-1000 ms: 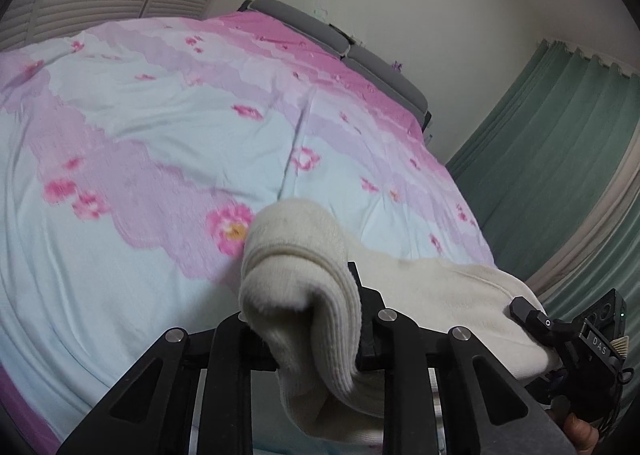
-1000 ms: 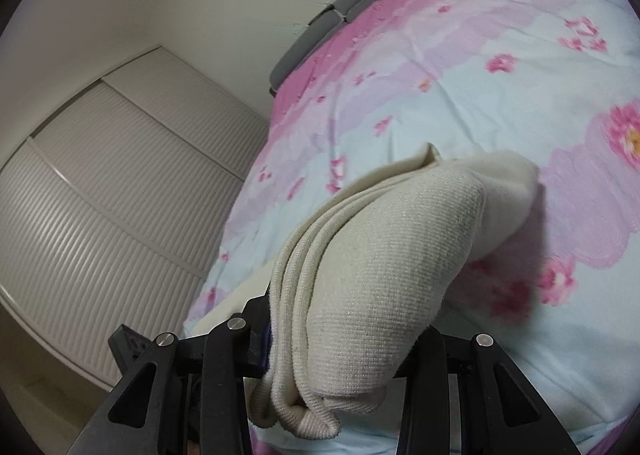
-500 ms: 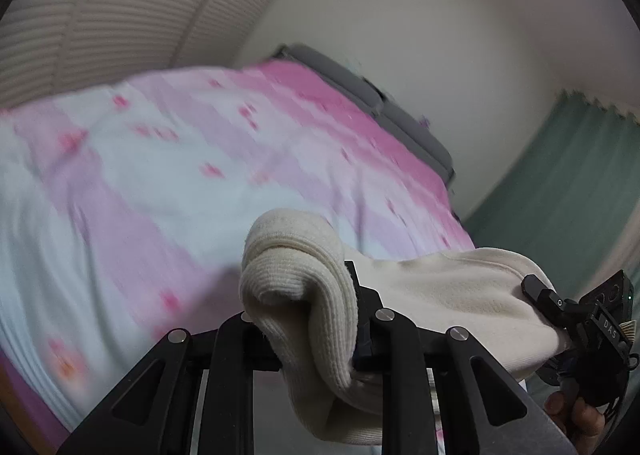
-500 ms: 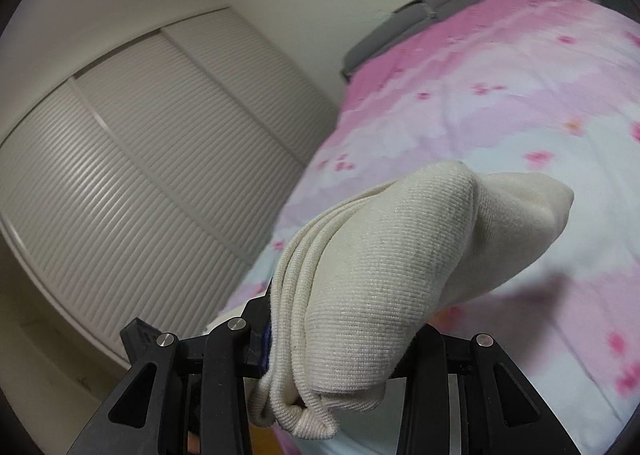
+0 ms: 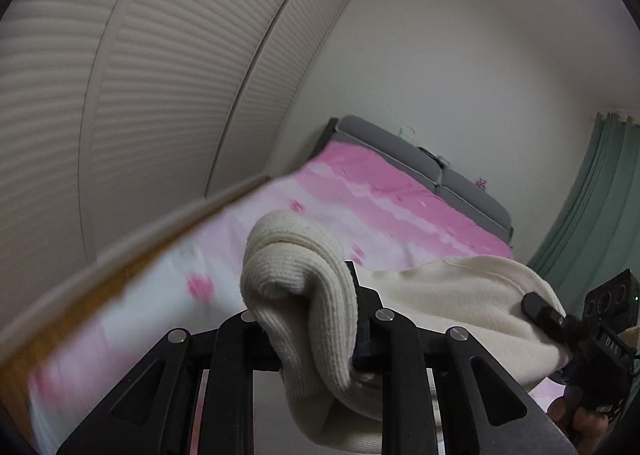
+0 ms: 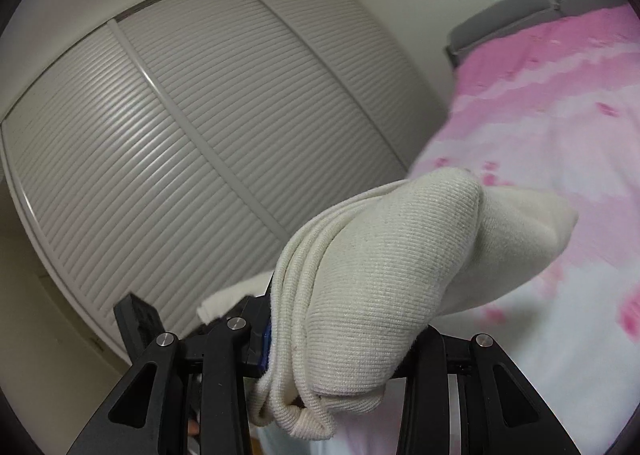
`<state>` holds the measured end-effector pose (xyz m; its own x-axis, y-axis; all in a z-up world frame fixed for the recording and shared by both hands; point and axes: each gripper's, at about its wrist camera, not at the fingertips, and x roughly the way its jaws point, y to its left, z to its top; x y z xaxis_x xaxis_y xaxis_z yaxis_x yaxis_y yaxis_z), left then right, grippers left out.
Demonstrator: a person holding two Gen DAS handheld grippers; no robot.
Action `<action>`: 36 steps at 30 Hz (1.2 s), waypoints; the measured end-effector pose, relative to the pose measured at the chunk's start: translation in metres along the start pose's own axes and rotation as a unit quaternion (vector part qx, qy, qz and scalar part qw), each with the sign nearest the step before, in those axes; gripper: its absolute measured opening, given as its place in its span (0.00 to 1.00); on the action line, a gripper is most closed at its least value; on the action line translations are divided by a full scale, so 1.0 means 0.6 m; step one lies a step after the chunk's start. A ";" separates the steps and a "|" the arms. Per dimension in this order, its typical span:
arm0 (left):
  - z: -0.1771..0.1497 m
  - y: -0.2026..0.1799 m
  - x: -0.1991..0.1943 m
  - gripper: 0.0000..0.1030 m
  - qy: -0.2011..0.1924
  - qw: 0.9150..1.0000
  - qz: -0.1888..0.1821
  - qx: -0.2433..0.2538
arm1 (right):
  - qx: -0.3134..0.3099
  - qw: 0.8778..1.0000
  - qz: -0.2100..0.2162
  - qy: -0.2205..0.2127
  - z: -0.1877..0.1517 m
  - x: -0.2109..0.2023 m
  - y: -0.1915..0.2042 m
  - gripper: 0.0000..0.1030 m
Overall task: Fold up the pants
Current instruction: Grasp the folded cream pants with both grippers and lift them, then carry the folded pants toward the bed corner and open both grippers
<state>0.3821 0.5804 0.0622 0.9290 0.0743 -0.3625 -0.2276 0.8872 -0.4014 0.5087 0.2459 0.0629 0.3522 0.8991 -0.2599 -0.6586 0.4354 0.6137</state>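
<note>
The cream knit pants [image 5: 452, 295] hang between my two grippers, lifted above the bed. My left gripper [image 5: 316, 339] is shut on a bunched ribbed edge of the pants [image 5: 296, 267], which hides the fingertips. My right gripper [image 6: 340, 347] is shut on another thick folded edge of the pants [image 6: 384, 279]. The right gripper also shows at the right edge of the left wrist view [image 5: 580, 331], clamped on the cloth. The lower part of the pants is out of view.
The bed with a pink and pale blue floral cover [image 5: 384, 203] lies below and ahead, with a grey headboard [image 5: 408, 147]. White slatted wardrobe doors [image 6: 192, 135] stand on the left. A green curtain [image 5: 592, 199] hangs on the right. The bed's wooden side edge [image 5: 120, 267] runs diagonally.
Both grippers have risen and tilted upward with the pants still clamped. The bed has dropped lower in both views and the wardrobe doors now fill much of the frame.
</note>
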 end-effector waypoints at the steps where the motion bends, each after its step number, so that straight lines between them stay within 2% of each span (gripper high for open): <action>1: 0.017 0.021 0.020 0.21 -0.003 1.000 -0.002 0.005 | -0.006 1.000 0.006 -0.003 0.014 0.050 -0.002 0.37; 4: 0.031 0.097 0.088 0.21 -0.009 1.000 0.004 0.012 | -0.005 1.000 0.027 -0.014 0.033 0.151 -0.017 0.37; 7: -0.024 0.191 0.161 0.21 0.026 0.999 0.021 -0.029 | 0.009 1.000 0.027 -0.007 0.016 0.253 -0.040 0.37; 10: -0.118 0.266 0.214 0.21 0.085 0.993 0.045 -0.061 | 0.059 0.998 0.001 0.029 -0.063 0.328 -0.096 0.38; 12: -0.170 0.297 0.212 0.22 0.085 0.993 0.041 -0.074 | 0.119 0.990 -0.031 0.062 -0.144 0.364 -0.151 0.38; 14: -0.189 0.318 0.196 0.23 0.072 0.992 0.022 -0.097 | 0.169 0.982 -0.048 0.072 -0.215 0.368 -0.188 0.38; 17: -0.200 0.317 0.184 0.24 0.067 0.993 0.020 -0.092 | 0.156 0.983 -0.075 0.066 -0.284 0.348 -0.185 0.38; 18: -0.202 0.318 0.176 0.24 0.068 0.994 0.022 -0.088 | 0.172 0.980 -0.078 0.063 -0.300 0.339 -0.186 0.38; 20: -0.206 0.328 0.170 0.27 0.067 0.993 0.025 -0.092 | 0.217 0.971 -0.085 0.057 -0.315 0.325 -0.194 0.38; 22: -0.206 0.338 0.177 0.35 0.063 0.992 0.026 -0.105 | 0.254 0.961 -0.095 0.055 -0.312 0.326 -0.202 0.37; 23: -0.209 0.355 0.184 0.46 0.064 0.991 0.028 -0.116 | 0.268 0.956 -0.105 0.056 -0.312 0.326 -0.205 0.37; 24: -0.213 0.370 0.186 0.49 0.066 0.989 0.025 -0.129 | 0.278 0.952 -0.110 0.059 -0.314 0.328 -0.209 0.37; 26: -0.217 0.373 0.182 0.51 0.070 0.988 0.027 -0.139 | 0.280 0.952 -0.108 0.066 -0.317 0.337 -0.220 0.37; 27: -0.215 0.359 0.177 0.56 0.069 0.990 0.044 -0.117 | 0.270 0.955 -0.101 0.074 -0.317 0.341 -0.221 0.37; 30: -0.208 0.315 0.157 0.59 0.057 0.992 0.098 -0.064 | 0.233 0.964 -0.095 0.090 -0.306 0.339 -0.190 0.39; 33: -0.209 0.316 0.139 0.59 0.055 0.987 0.137 -0.061 | 0.208 0.967 -0.116 0.088 -0.297 0.309 -0.181 0.45; 36: -0.213 0.299 0.119 0.59 0.044 0.984 0.172 -0.032 | 0.184 0.967 -0.154 0.083 -0.294 0.285 -0.177 0.48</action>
<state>0.3701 0.6869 -0.1430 0.7658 0.3221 -0.5566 -0.5437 0.7865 -0.2930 0.5216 0.3614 -0.1782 0.3616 0.7374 -0.5705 -0.2467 0.6658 0.7042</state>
